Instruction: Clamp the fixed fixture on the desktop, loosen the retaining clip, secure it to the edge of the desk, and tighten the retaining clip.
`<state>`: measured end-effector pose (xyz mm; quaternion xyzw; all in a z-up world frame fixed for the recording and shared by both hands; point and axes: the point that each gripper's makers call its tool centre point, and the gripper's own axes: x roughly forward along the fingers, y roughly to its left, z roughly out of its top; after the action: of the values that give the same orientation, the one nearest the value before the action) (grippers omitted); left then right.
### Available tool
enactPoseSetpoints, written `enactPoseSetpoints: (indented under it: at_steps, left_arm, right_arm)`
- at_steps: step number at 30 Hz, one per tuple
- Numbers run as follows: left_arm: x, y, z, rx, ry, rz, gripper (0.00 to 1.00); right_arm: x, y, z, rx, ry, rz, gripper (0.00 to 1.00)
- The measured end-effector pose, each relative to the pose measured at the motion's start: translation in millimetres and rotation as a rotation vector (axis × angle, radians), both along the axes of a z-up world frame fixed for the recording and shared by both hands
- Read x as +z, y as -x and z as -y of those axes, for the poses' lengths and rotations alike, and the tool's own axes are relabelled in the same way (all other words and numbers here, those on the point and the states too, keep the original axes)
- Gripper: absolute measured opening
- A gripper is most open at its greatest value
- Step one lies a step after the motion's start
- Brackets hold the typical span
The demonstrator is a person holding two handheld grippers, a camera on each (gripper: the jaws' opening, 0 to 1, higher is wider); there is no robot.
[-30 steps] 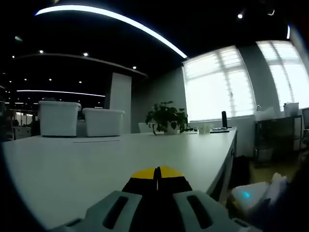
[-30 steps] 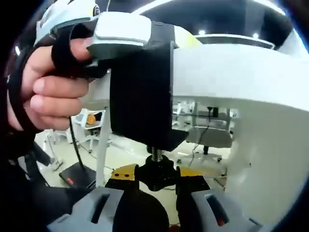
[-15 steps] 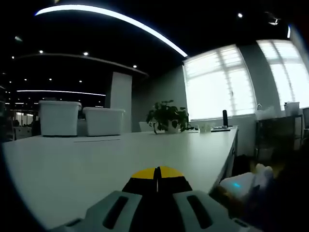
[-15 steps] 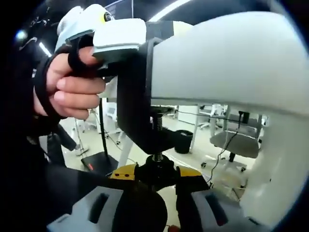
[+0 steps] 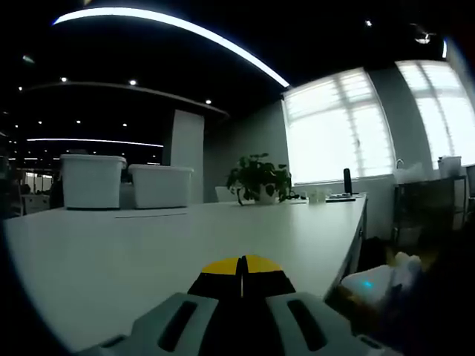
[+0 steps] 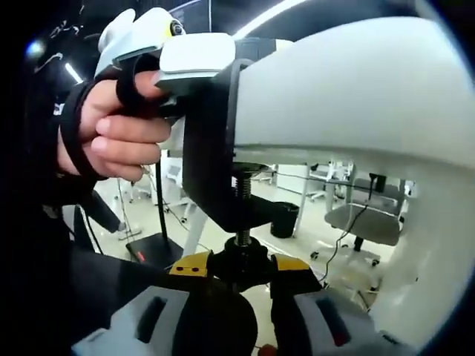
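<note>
Fixture [image 6: 211,170] on desk [image 6: 356,96] edge | right gripper [image 6: 241,265] jaws on knob [image 6: 239,261] | no legible writing

Black clamp fixture [image 6: 215,174], white desk [image 6: 349,96], yellow-and-black gripper tips [image 6: 239,268], green plant [image 5: 257,178], white bins [image 5: 91,180].
</note>
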<state>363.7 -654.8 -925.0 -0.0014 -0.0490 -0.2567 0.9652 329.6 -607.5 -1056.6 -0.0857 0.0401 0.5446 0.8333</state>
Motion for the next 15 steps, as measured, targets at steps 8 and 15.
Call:
enactPoseSetpoints:
  at_steps: [8,15]
  left_arm:
    - [0.1,0.5,1,-0.006,0.000,0.002,0.01]
    - [0.7,1.5,2,-0.024,-0.003,0.010,0.01]
  right_arm:
    - [6.0,0,18,-0.242,-0.050,-0.022,0.33]
    - [-5.6,9,27,-0.480,-0.074,-0.057,0.41]
